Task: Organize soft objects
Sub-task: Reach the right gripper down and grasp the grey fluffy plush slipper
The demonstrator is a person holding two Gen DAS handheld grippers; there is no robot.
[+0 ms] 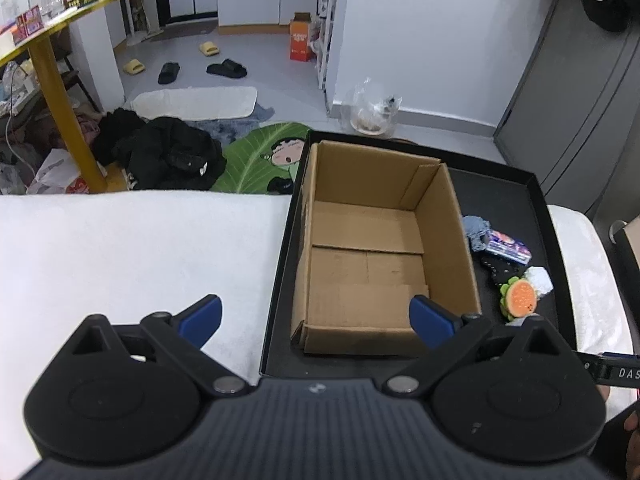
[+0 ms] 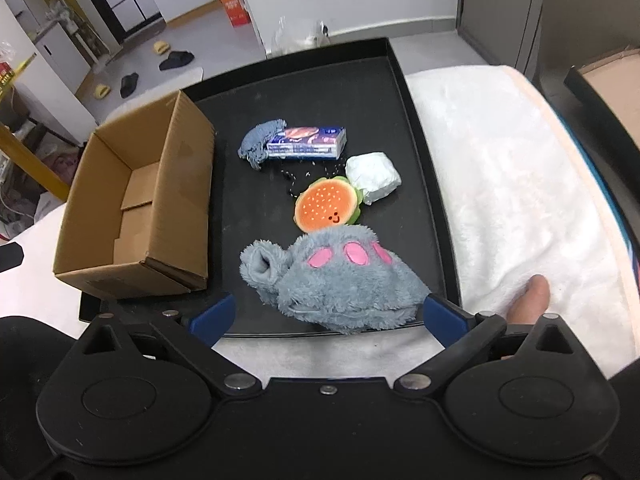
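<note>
While the left gripper (image 1: 316, 318) hangs wide open and empty over the cardboard box (image 2: 132, 204), that box sits at the left of the black tray (image 2: 416, 128). To its right lie a tissue pack (image 2: 306, 143), a burger plush (image 2: 326, 206) and a grey paw slipper (image 2: 340, 280). The right gripper (image 2: 326, 318) is spread wide around the slipper's near end, gripping nothing.

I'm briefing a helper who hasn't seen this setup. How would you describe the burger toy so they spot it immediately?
Find the black tray on the white blanket, with the cardboard box at its left. The burger plush lies right of the box, between the grey paw mitten and a white packet. Only it is round, orange, with a smiley face.
</note>
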